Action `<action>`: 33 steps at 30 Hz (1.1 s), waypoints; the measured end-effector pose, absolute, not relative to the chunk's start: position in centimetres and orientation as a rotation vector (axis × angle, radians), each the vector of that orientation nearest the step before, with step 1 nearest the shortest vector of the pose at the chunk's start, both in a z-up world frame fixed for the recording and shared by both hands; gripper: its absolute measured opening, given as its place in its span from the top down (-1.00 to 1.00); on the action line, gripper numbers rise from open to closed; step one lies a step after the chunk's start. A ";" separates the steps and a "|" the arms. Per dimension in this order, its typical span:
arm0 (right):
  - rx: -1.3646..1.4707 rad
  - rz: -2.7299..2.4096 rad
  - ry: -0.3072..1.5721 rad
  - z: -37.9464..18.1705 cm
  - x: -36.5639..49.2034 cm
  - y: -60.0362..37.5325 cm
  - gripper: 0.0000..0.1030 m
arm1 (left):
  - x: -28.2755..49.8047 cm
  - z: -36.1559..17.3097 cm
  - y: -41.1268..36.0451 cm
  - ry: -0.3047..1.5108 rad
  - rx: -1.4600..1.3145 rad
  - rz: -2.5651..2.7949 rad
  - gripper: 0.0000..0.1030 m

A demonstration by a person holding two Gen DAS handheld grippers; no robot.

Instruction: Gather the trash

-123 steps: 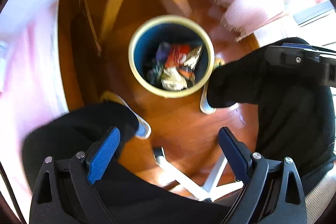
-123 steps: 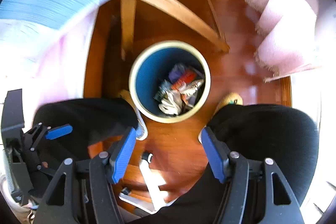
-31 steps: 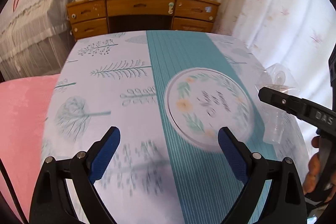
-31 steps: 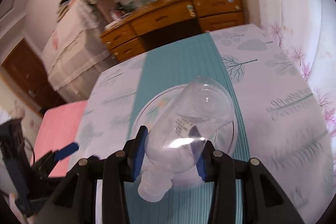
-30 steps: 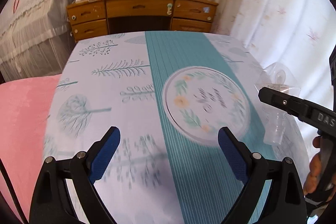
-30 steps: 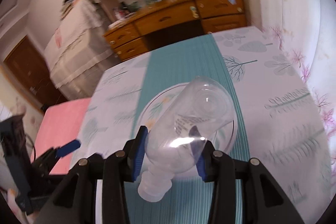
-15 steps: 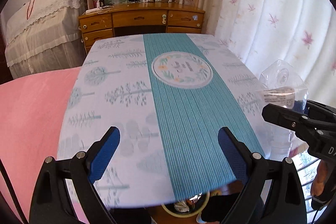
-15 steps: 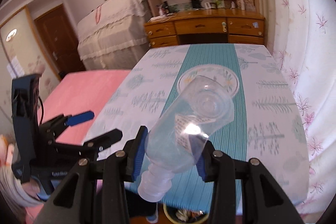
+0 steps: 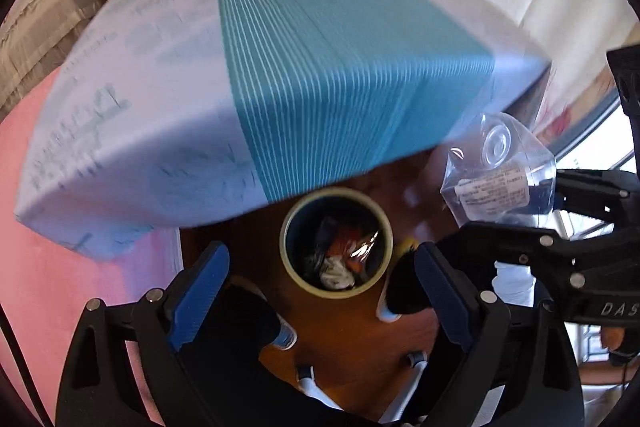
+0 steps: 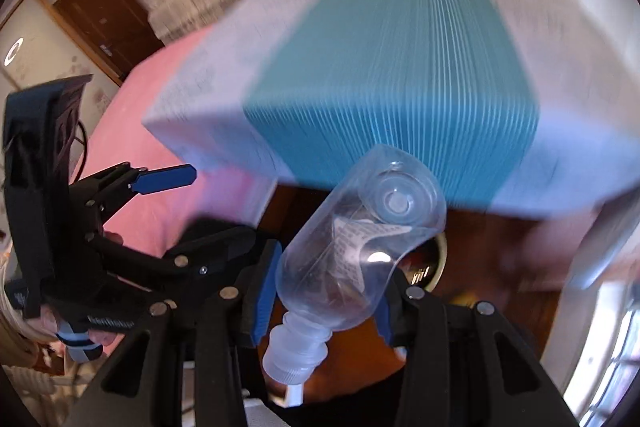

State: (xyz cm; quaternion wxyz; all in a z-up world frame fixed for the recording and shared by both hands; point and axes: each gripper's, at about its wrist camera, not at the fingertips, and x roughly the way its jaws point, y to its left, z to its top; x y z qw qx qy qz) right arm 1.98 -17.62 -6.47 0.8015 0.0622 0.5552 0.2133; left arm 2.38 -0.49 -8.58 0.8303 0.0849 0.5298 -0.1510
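Note:
My right gripper [image 10: 320, 287] is shut on a clear empty plastic bottle [image 10: 360, 247], neck towards the camera; the bottle also shows in the left wrist view [image 9: 496, 175], held to the right of and above the bin. A round blue trash bin [image 9: 336, 239] with a pale rim stands on the wooden floor under the table edge, with several wrappers inside. Its rim partly shows behind the bottle in the right wrist view [image 10: 440, 251]. My left gripper [image 9: 320, 291] is open and empty, pointing down at the bin.
The table with a teal and white cloth [image 9: 280, 47] overhangs the bin from behind. A pink cover [image 9: 40, 267] lies at the left. The person's dark-clothed legs [image 9: 240, 327] and shoes flank the bin. White chair legs [image 9: 312, 383] show below.
Both grippers have swung down from above the tabletop to the table's near edge, bringing the bin on the floor into view. The bottle stays clamped in the right gripper.

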 end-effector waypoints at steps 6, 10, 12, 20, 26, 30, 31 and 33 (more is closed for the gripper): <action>0.247 0.371 1.317 -14.3 3.6 -19.4 0.20 | 3.2 -16.1 -1.9 1.240 0.242 -0.292 -0.80; 0.291 0.308 1.369 -19.9 4.9 -19.7 0.19 | 4.4 -20.6 -2.9 1.302 0.250 -0.295 -0.80; 0.328 0.274 1.404 -23.1 5.7 -19.6 0.19 | 5.3 -23.1 -3.1 1.336 0.251 -0.277 -0.80; 0.416 0.175 1.504 -30.1 8.4 -20.0 0.18 | 7.7 -30.0 -1.8 1.422 0.195 -0.197 -0.80; 0.442 0.174 1.499 -31.0 9.5 -19.6 0.18 | 8.7 -31.7 -0.8 1.467 0.149 -0.188 -0.80; 0.455 0.162 1.507 -31.4 10.0 -19.4 0.16 | 9.2 -32.4 -0.2 1.490 0.098 -0.181 -0.80; 0.459 0.159 1.504 -31.6 10.0 -19.6 0.08 | 9.3 -32.6 0.0 1.494 0.094 -0.177 -0.80; 0.466 0.152 1.496 -31.7 10.0 -19.7 0.03 | 9.5 -32.8 0.3 1.500 0.086 -0.168 -0.80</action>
